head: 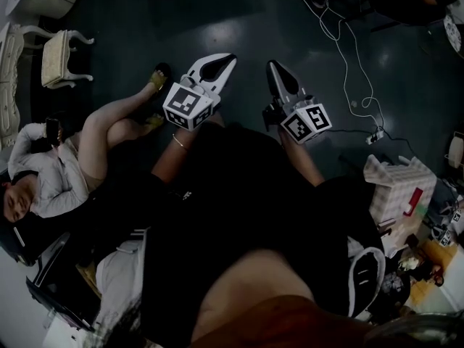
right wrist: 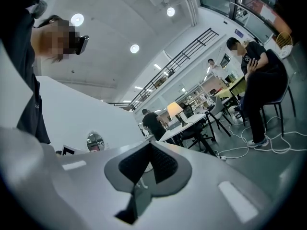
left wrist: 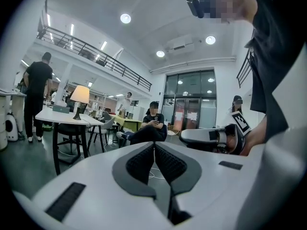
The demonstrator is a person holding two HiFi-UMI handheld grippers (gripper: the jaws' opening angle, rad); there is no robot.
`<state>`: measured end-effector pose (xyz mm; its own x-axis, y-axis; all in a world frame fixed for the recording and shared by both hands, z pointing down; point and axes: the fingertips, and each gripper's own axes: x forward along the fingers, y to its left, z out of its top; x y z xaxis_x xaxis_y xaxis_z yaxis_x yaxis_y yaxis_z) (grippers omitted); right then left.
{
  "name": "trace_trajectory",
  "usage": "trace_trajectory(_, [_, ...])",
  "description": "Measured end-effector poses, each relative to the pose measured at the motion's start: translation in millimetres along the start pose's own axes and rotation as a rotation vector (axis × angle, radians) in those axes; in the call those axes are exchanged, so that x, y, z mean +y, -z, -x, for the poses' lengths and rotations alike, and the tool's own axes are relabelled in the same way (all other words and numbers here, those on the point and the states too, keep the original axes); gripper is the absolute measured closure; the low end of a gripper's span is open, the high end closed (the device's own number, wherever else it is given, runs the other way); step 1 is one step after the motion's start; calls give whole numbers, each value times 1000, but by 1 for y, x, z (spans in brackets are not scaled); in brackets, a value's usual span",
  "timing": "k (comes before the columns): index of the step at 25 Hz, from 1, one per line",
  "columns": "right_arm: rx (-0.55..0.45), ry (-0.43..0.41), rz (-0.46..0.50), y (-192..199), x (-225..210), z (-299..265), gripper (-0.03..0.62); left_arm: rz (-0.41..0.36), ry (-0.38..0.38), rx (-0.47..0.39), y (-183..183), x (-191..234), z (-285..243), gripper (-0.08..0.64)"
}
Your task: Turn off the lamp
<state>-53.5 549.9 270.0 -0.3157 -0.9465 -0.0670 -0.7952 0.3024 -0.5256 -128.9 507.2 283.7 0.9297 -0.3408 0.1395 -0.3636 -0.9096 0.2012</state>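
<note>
We hold the left gripper [left wrist: 154,146] and right gripper [right wrist: 149,146] level, both jaws pressed together, empty. Lit lamp [left wrist: 79,96] stands on a white table [left wrist: 57,115], well apart from us.

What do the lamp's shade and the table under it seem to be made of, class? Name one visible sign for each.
Lamp shade: probably fabric or paper, since it glows evenly with a matt look. Table: smooth white top, likely laminate or painted board, on thin dark legs that may be metal.

Lamp [left wrist: 79,101] lit, pale shade, dark stem; upright on white table [left wrist: 50,115].
</note>
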Motion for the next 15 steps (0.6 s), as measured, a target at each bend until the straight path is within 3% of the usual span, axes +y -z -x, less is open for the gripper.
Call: trace_trajectory(15, [-5, 17, 5, -5, -27, -87, 592, -44, 10, 19, -23, 79, -27, 548])
